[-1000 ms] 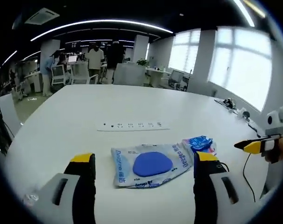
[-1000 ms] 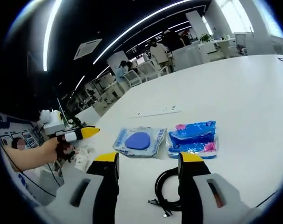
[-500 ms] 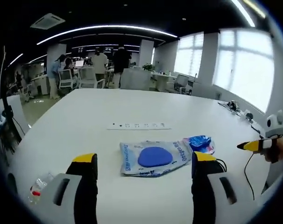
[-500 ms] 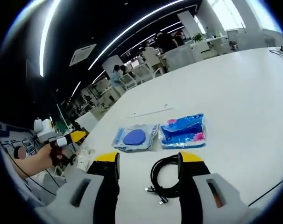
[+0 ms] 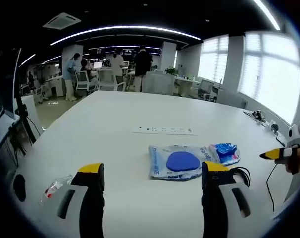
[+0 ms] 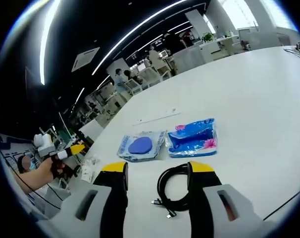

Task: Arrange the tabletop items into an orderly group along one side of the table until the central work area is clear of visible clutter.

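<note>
— What do you see past your left gripper (image 5: 149,173)?

— My left gripper's two jaws stand wide apart, with nothing between them. It hangs over the white table (image 5: 100,129). Just ahead of it, a bit toward my right jaw, lies a clear bag with a blue pad inside (image 5: 178,162). Touching that bag on its far right side is a blue flowery packet (image 5: 224,152). Past the bag lies a long white power strip (image 5: 165,131). Close to my left jaw, on its outer side, lies a small crinkly clear wrapper (image 5: 56,187). My other gripper pokes in from the right edge, yellow tip first.

— And your right gripper (image 6: 157,173)?

— It is open too, and it holds nothing. A coiled black cable (image 6: 174,188) lies on the table right between its jaws. Just ahead, the clear bag with the blue pad sits to the left and the blue flowery packet to the right, side by side and touching. The white power strip lies farther out, past both. Far off to the left I see my hand (image 6: 43,168) holding the left gripper.

— Anything in the room behind?

— People (image 5: 140,62) stand by desks and chairs far past the table.
</note>
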Demonstrator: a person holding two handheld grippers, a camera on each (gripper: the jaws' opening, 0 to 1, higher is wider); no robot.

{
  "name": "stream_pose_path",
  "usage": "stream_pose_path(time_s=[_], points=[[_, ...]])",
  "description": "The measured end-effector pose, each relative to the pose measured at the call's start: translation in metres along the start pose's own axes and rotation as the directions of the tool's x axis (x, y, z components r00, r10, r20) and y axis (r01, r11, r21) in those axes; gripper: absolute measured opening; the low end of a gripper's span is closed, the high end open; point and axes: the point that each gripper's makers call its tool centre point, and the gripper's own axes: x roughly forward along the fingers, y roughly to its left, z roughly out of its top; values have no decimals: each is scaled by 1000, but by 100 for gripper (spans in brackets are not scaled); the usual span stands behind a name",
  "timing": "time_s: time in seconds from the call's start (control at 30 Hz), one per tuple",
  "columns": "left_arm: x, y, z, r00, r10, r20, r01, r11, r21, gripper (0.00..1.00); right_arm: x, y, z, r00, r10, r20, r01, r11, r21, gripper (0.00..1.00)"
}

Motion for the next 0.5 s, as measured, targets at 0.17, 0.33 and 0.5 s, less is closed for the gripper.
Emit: stream_pose_path(time_s=[0.17, 0.33, 0.5], points=[[-24, 28, -15, 995, 99, -12, -100, 992, -72, 81, -3, -7, -4, 1000, -15, -9, 15, 1000, 13, 45], [-40, 52, -32, 986, 163, -33, -166, 980, -111, 79, -3, -7, -9, 1000, -16, -27, 16, 1000, 18, 44], [-47, 64, -37, 980, 194, -48, -199, 971, -131, 79, 0, 0, -10, 999, -2, -37, 2, 1000, 9, 43]])
